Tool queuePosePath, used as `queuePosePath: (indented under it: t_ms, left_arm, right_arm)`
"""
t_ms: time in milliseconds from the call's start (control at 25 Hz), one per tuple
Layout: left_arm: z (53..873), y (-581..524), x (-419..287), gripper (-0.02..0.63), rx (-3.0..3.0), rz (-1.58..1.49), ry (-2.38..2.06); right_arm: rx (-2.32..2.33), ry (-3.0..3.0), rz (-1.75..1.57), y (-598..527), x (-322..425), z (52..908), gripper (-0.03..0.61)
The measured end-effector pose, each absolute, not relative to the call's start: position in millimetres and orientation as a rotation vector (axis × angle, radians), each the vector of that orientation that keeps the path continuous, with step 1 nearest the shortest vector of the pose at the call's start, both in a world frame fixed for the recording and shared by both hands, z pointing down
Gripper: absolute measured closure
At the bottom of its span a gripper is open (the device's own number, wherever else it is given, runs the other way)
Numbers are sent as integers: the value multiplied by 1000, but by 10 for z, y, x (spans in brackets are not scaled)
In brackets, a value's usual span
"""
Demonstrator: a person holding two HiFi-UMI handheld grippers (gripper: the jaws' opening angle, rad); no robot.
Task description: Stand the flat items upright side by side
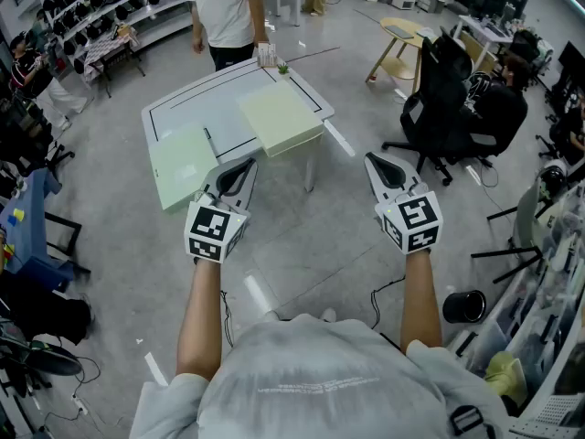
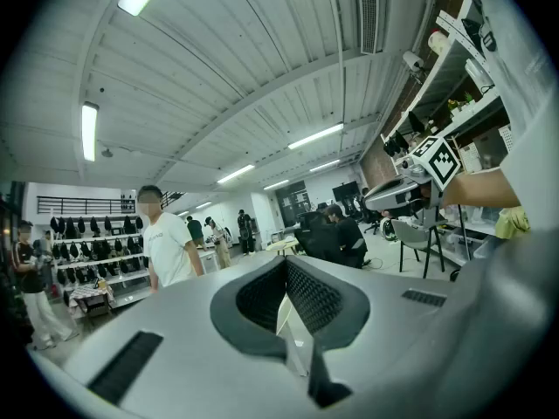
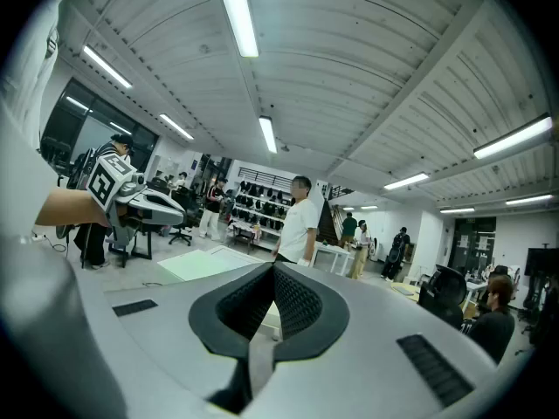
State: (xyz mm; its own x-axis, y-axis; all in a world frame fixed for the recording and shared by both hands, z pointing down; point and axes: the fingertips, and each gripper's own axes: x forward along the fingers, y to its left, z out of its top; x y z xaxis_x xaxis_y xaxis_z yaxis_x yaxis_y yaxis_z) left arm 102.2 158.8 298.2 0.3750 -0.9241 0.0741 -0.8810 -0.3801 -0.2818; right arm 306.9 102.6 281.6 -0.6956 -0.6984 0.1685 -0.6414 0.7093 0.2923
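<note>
Both hands are out in front of me, short of the white table (image 1: pixel 196 94).

**Grippers**
- My left gripper (image 1: pixel 243 165) has its jaws pressed together with nothing between them. In the left gripper view the dark pads meet at the tip.
- My right gripper (image 1: pixel 373 161) is the same, with the jaws closed flush and empty.

**Task items**
- Two flat boards lie face-flat on the table top, and neither is upright.
- The pale green board (image 1: pixel 183 165) sits at the near left corner and overhangs the edge toward me.
- The pale yellow board (image 1: pixel 281 117) sits at the near right corner and also juts past the edge.
- The two boards are apart, with a strip of bare table top between them.

**Boards relative to the grippers**
- In the head view, the left gripper's tip shows just beside the green board's near right corner. I can make out no contact.
- The yellow board lies ahead of both tips, between the lines of the two grippers and nearer the left one.
- The right gripper is off to the right of the table over bare floor, well apart from both boards.

**Surroundings**
- A person in a white shirt (image 1: pixel 224 7) stands at the far side of the table.
- A small box (image 1: pixel 267 55) sits on the table's far corner.
- A black office chair (image 1: pixel 437 90) stands to the right.
</note>
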Motion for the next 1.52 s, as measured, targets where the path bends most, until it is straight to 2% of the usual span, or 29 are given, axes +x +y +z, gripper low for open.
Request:
queuePosePath:
  t_ms: [360, 400, 440, 520, 640, 800, 1120, 1520]
  left_arm:
    - [3087, 1543, 1062, 594, -2477, -318, 1621]
    - [3087, 1547, 1072, 592, -2492, -293, 1619]
    - [3088, 1551, 1084, 585, -2505, -274, 1617]
    - [3100, 1548, 1104, 472, -2512, -275, 1620]
    - [3105, 1522, 1130, 426, -2498, -284, 1647]
    - [3141, 1490, 1150, 413, -2485, -234, 1746]
    - [3410, 1437, 1340, 411, -2422, -331, 1934]
    - [3665, 1057, 1493, 411, -2433, -345, 2033]
  right_arm:
    - [1042, -2695, -247, 980, 3040, 2888, 551]
    - [1028, -2705, -222, 978, 3028, 2908, 533]
    - [1012, -2713, -198, 976, 3013, 2929, 476]
    - [985, -2723, -174, 972, 2988, 2947, 385]
    - [942, -2739, -171, 955, 2978, 2944, 340]
    - [884, -2735, -167, 891, 3059, 3055, 334]
    - [850, -2767, -88, 647, 3449, 3238, 336]
    - [860, -2737, -65, 121, 3787, 3369, 307]
